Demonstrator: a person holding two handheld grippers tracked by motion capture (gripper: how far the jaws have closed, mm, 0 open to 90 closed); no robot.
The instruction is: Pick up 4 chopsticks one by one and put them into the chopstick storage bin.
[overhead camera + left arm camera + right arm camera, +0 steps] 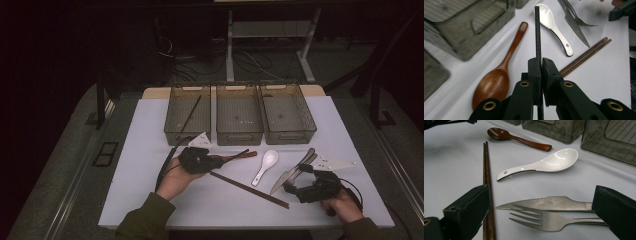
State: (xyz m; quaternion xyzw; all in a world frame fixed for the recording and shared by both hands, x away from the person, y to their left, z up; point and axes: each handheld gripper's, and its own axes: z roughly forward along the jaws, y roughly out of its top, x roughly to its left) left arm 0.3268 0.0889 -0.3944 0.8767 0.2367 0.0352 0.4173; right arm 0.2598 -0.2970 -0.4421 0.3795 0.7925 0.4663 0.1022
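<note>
Left gripper (541, 65) clamps 1 thin dark chopstick (537, 32); right gripper (541, 212) gapes wide around a serrated steel knife (549, 203) and fork (541, 218).

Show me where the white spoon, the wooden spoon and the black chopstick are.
white spoon (560, 157), right gripper view, on its bowl.
wooden spoon (491, 83), left gripper view, on its bowl.
black chopstick (537, 32), left gripper view, on its shaft.
</note>
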